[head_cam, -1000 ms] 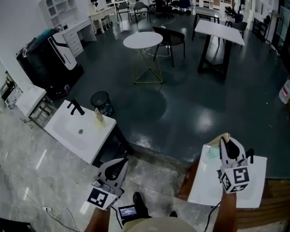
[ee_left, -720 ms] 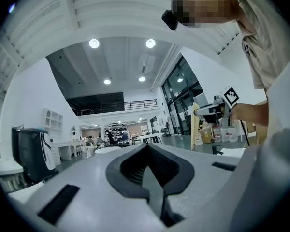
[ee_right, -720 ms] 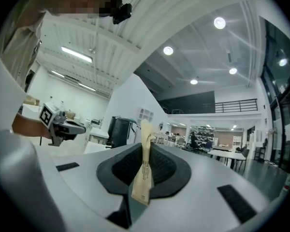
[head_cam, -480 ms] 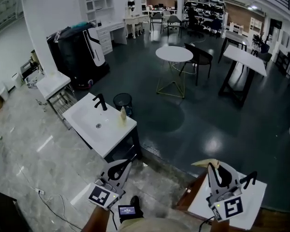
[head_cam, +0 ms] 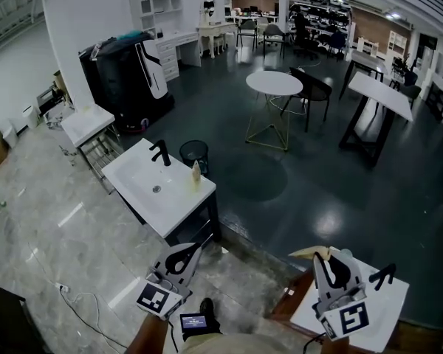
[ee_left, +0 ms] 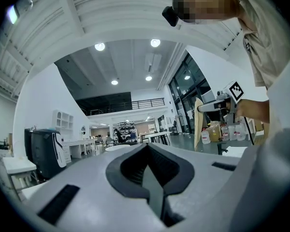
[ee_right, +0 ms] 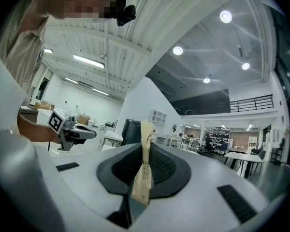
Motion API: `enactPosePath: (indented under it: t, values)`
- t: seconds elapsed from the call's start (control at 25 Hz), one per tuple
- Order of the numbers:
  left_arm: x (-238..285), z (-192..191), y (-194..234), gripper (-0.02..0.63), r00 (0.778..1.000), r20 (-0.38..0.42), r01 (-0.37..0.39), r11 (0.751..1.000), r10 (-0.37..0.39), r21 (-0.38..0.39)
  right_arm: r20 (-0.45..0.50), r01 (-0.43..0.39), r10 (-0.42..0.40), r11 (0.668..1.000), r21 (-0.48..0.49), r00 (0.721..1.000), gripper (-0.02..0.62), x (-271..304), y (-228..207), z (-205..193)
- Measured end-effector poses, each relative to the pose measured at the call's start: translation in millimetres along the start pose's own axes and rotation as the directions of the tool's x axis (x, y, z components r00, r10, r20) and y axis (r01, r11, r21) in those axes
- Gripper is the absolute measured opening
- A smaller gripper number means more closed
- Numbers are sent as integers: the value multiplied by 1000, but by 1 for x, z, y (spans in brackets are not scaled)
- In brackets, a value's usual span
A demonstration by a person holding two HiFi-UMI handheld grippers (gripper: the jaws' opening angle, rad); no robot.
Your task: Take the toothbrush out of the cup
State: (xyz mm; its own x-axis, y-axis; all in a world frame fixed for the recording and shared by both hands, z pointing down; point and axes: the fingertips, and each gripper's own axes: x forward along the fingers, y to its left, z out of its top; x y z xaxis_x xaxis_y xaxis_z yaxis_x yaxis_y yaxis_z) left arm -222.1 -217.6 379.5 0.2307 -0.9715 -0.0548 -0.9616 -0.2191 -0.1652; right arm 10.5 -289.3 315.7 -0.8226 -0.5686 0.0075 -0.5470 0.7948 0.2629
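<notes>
Over the white worktop's (head_cam: 387,312) corner I pinch the tan paper-sleeved toothbrush (ee_right: 145,168) clear in right gripper (head_cam: 326,257) jaws; left gripper (head_cam: 192,248) closed, empty.

the toothbrush (ee_right: 144,170) wears a tan paper wrapper with small dark print. the right claw (head_cam: 323,259) and left claw (head_cam: 197,246) are pale grey with black pads (ee_right: 164,170) and black-and-white square markers (head_cam: 352,318). white sink (head_cam: 136,179), black tap (head_cam: 161,152), glossy dark blue-grey floor (head_cam: 317,190).
</notes>
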Motion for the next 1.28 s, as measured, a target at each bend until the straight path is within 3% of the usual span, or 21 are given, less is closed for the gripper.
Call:
enactPosePath:
  t: [0.28, 0.64, 0.8, 1.04, 1.12, 1.28]
  values:
    - [19, -18, 51, 5, 999, -51, 2, 1000, -3, -14, -31, -13, 13, 1000, 25, 999, 40, 58, 4, -6]
    - [60, -65, 159, 5, 996, -81, 37, 999, -39, -32, -61, 13, -11, 999, 39, 998, 40, 166, 20, -13]
    - [85, -98, 203, 5, 990, -131, 43, 997, -52, -69, -75, 36, -33, 999, 40, 997, 40, 206, 28, -11]
    - [140, -174, 255, 6, 970, -240, 32, 997, -47, -68, -126, 58, -51, 997, 46, 991, 40, 237, 22, -29]
    - [162, -204, 270, 31, 962, -273, 9, 997, -29, -71, -142, 65, -57, 996, 53, 988, 40, 243, 15, -41]
    - [206, -266, 298, 159, 938, -346, -56, 996, 29, -67, -172, 45, -32, 996, 72, 985, 40, 263, 2, -74]
